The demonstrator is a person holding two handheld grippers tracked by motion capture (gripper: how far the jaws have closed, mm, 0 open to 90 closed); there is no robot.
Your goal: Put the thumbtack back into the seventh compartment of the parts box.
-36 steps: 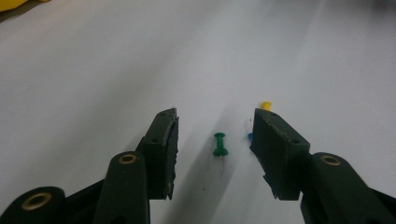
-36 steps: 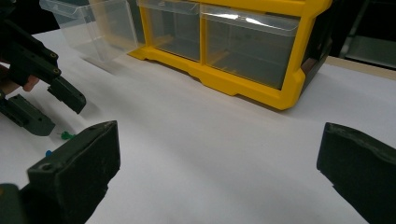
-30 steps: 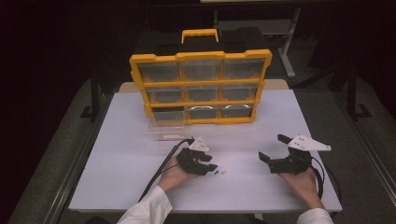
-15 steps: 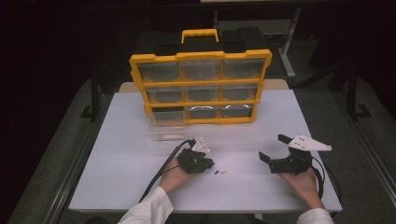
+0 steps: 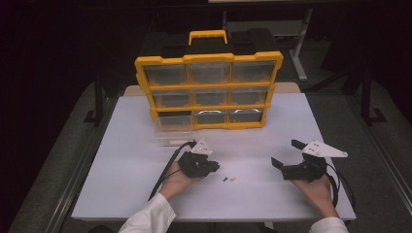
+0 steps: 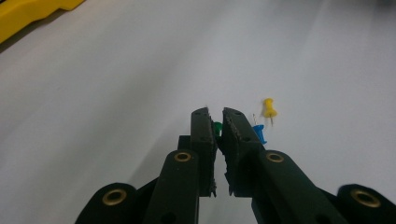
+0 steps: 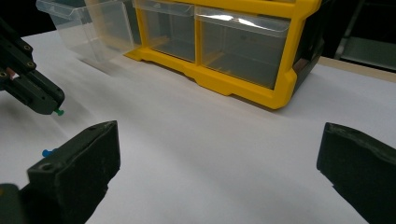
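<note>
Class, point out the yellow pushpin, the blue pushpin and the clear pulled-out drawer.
Yellow plastic pushpin (image 6: pixel 268 107), left gripper view, its head.
Blue plastic pushpin (image 6: pixel 259 133), left gripper view, its body.
Clear plastic pulled-out drawer (image 7: pixel 86 32), right gripper view, its front wall.

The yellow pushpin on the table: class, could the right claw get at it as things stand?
Probably yes: the yellow pushpin lies on bare table between the claws, and the right claw is open.

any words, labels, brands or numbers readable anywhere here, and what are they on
None can be read.
Organizer: no label or brand shows on its yellow frame or clear drawers.
Left gripper, right gripper: no markings legible on the black fingers or grey plate.
Pushpins, green, blue, yellow: plain.
</note>
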